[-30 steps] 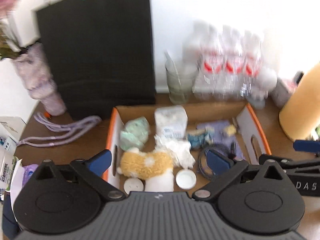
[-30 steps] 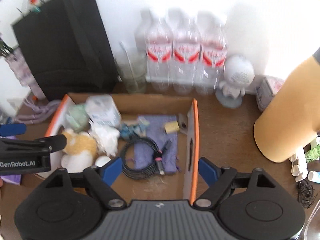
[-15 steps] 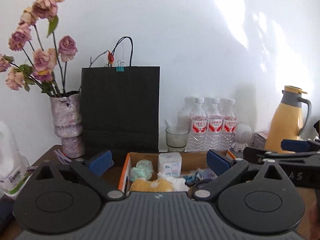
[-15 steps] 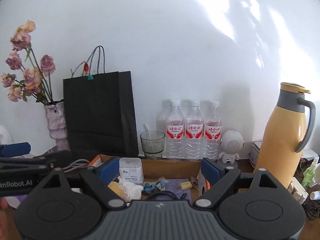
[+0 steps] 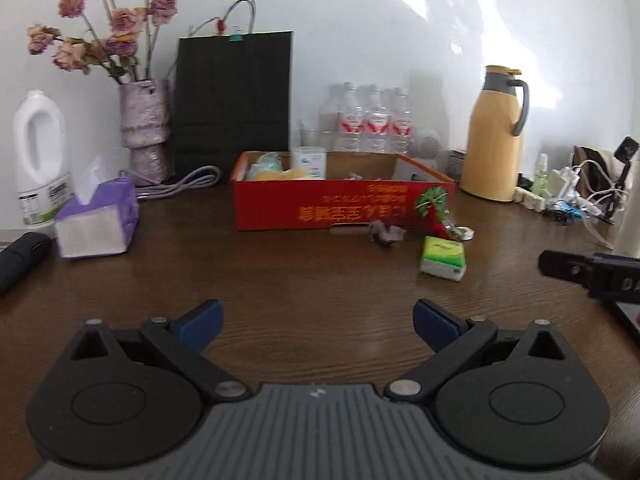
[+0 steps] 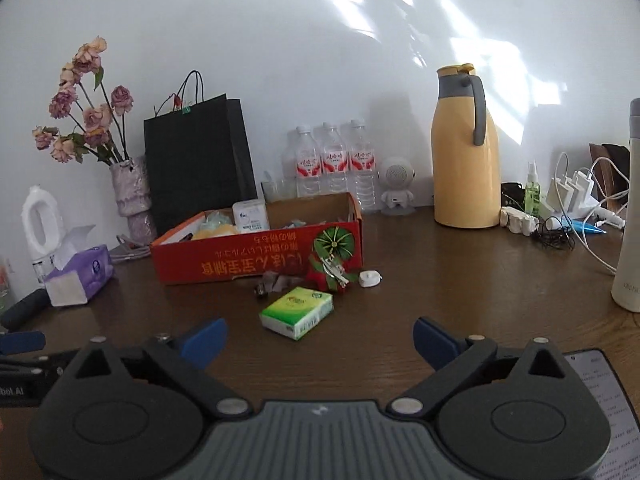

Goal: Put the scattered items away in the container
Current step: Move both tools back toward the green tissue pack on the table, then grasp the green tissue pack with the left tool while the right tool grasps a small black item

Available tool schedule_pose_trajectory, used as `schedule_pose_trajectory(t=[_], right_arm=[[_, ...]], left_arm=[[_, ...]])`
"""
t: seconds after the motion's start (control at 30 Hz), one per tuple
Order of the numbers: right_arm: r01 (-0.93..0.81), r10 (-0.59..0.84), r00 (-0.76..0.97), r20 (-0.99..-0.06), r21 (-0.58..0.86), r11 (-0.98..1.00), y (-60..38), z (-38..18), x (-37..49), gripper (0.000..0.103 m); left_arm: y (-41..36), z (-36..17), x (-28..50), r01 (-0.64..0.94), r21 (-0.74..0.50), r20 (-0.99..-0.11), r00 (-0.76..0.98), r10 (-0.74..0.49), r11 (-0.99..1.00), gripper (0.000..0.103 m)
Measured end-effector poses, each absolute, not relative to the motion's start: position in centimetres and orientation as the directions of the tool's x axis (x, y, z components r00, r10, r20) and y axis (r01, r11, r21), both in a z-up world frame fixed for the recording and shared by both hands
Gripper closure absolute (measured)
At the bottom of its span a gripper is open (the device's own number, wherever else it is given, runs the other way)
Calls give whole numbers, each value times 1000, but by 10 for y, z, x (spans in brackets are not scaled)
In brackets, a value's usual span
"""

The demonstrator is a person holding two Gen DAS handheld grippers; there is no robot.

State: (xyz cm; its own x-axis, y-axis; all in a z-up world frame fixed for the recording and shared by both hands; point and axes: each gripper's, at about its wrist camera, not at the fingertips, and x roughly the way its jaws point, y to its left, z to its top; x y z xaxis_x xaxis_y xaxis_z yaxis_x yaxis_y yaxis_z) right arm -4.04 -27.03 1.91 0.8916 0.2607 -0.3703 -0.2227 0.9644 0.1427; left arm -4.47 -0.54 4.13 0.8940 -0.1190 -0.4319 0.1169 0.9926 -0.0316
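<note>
**Green pack sits just ahead of the right tongs**

The green tissue pack (image 6: 297,312) lies flat on the worktop (image 6: 460,280), in front of the red box (image 6: 256,258). It is straight ahead of the right tongs (image 6: 320,338) and a little to their left. Its long side runs slanted across them. The left tongs (image 5: 318,322) are further off, with the pack far to their right.

Both tongs are wide open and hold nothing. The right ones have just been opening.

The small bits by the box, a grey scrap (image 6: 272,282) and a white round thing (image 6: 370,279), are hard to make out.
</note>
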Motion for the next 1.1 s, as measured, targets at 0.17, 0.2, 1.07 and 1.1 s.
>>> schedule_pose_trajectory(t=[0.17,0.2,1.07,1.1], right_arm=[[-176,215,913,-347,139,974,-278,35,-21,5],[-168,207,917,-341,139,976,-282,39,-18,5],[-422,391,754,-528,67,904,-200,14,85,36],[-438,400,741,-539,63,897,-190,13,96,41]], left_arm=[[-57,40,8,300,7,-445,855,-266,954,0],[-71,39,22,339,19,-453,842,-294,941,0],[23,16,31,-15,3,-611,792,13,1000,56],[31,16,32,-40,-2,-614,789,30,999,56]])
